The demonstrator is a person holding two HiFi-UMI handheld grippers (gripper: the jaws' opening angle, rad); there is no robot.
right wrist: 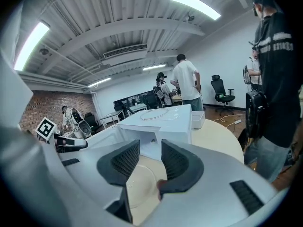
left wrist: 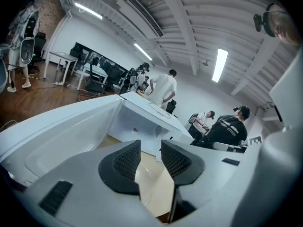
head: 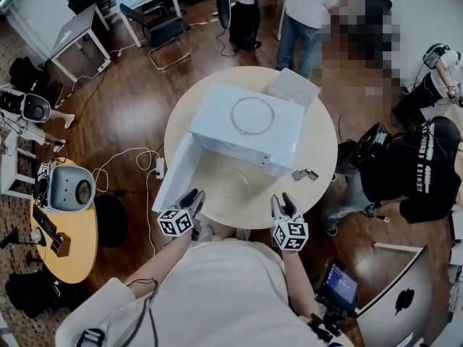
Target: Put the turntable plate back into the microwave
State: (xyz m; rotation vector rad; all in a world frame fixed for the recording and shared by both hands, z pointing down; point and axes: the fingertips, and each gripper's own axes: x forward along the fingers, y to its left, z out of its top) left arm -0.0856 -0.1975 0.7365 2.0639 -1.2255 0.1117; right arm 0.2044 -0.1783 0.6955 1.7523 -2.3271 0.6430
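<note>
The clear glass turntable plate (head: 230,186) lies flat on the round table (head: 322,147) in front of the white microwave (head: 217,118). The microwave's door (head: 176,172) stands open to the left. A thin roller ring (head: 252,116) rests on the microwave's top. My left gripper (head: 192,199) hovers open at the plate's near left edge, and my right gripper (head: 284,207) hovers open at its near right edge. In the left gripper view the plate (left wrist: 150,174) shows between empty jaws (left wrist: 150,148), with the cavity (left wrist: 137,124) beyond. In the right gripper view the plate (right wrist: 139,183) lies below the open gripper (right wrist: 150,148).
A white box (head: 293,87) sits on the table behind the microwave. A small dark clip-like object (head: 304,173) lies at the table's right. A seated person in black (head: 412,168) is close on the right. Others stand at the back (head: 311,6).
</note>
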